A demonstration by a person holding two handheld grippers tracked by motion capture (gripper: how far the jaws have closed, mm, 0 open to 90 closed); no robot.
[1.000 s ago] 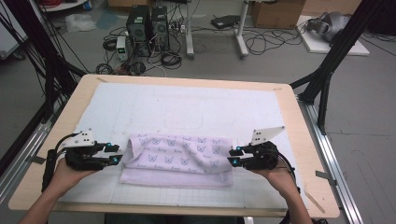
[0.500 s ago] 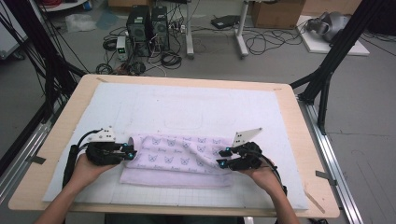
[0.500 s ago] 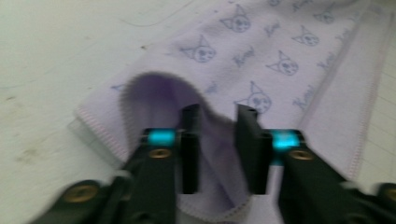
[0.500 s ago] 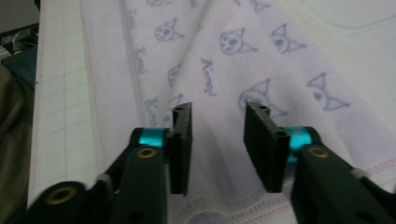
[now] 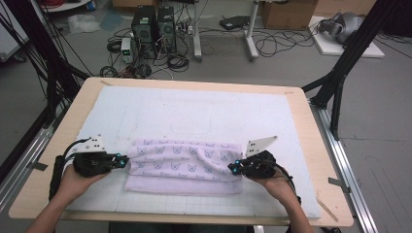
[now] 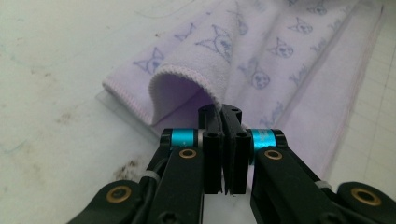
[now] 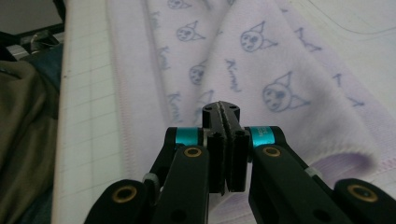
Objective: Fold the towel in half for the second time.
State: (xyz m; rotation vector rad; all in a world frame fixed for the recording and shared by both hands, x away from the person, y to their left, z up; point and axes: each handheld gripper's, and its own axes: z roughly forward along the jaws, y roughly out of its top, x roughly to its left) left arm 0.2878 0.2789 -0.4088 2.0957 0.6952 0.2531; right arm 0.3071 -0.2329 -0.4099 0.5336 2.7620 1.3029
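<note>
Left gripper (image 5: 125, 161): black body, cyan-lit spots near its tip in the high view.
Right gripper (image 5: 233, 168): black body as well, cyan spots at the front.
Jaws: two flat black blocks with small dark screw holes near the top.
Collars: a shiny teal band on each side of the jaws, with faint printing on the right-hand one.
Linkage arms: black, rounded, each with brass-coloured rivets ringed in gold.
Ties: pale bands wrapped around the linkage arms.
Top plates: grey three-cornered plates dotted with small holes.
Cables: black, looping back from each gripper beside the wrists.
Sleeves: none visible; both forearms are bare.
</note>
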